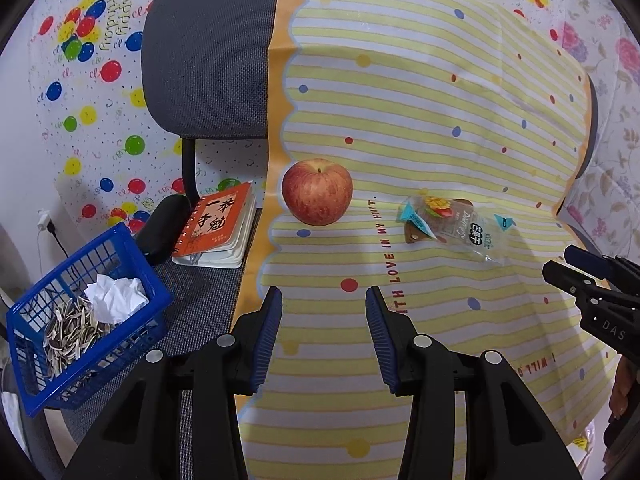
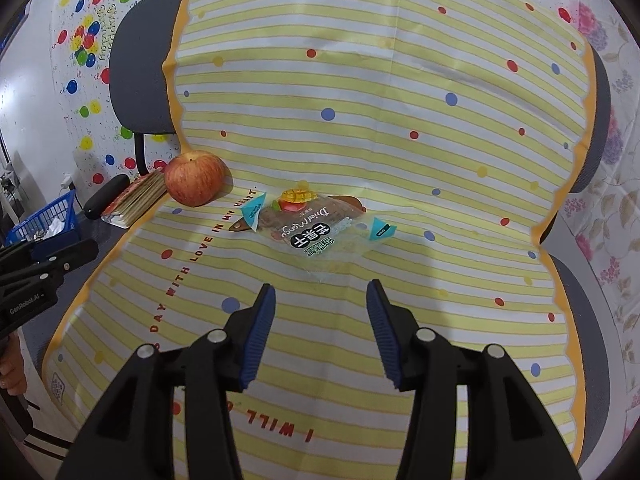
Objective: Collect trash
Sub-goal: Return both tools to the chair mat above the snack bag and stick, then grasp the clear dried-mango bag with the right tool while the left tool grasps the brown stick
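Observation:
A dried mango snack wrapper lies flat on the striped yellow cloth, just ahead of my right gripper, which is open and empty. The wrapper also shows in the left wrist view, to the right of my left gripper, which is open and empty above the cloth. A blue plastic basket at the left holds a crumpled white paper and sunflower seed shells. The basket shows small at the left edge of the right wrist view.
A red apple sits on the cloth near its left edge, also in the right wrist view. An orange notebook and a black case lie on the grey chair seat. The chair back stands behind.

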{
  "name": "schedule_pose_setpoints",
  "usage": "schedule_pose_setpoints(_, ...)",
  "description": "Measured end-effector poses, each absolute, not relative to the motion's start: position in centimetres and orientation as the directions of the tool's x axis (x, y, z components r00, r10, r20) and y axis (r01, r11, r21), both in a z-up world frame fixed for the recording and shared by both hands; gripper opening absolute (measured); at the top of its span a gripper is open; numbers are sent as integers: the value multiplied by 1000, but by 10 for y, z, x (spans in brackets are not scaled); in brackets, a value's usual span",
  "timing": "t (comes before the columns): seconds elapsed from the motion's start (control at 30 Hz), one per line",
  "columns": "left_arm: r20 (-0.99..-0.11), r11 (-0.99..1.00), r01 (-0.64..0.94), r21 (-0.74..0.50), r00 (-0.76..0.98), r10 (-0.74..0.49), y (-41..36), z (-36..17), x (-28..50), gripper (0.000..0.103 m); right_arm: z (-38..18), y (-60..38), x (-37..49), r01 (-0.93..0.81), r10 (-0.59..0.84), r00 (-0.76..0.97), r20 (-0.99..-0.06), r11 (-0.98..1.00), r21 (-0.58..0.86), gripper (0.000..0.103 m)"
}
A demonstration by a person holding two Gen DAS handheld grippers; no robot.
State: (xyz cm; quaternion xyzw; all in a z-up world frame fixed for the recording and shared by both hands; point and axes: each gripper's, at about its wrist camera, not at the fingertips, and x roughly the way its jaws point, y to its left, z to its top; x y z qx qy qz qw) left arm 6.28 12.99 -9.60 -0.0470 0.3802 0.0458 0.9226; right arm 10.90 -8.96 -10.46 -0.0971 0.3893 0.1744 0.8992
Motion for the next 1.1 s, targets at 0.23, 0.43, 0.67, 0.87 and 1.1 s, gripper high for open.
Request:
schedule_pose_setpoints(0.23, -710, 991, -128, -36, 702, 65, 133, -102, 79, 49, -118, -80, 128, -419, 237, 624, -744, 906, -62, 52)
schedule_pose_setpoints(0.43, -704, 990, -139, -26, 705, 81, 136, -108, 95, 49, -131, -74, 139, -444, 203, 617, -760, 888, -123, 55)
schedule_pose_setpoints(0.67, -715, 992, -119, -29, 697, 63, 132, -118, 116, 49, -146, -62, 152, -518, 206, 572, -794, 841, -154, 62)
schedule_pose_setpoints(0.87, -720, 993, -110, -37, 692, 50, 131, -123, 127, 49, -162, -37, 171, -529, 124, 579, -806, 809, -256, 62)
schedule_pose_setpoints(1.1, -724, 993, -109, -49, 689, 40, 132, -125, 130, 49, -168, -21, 185, -537, 106, 613, -783, 783, -314, 59)
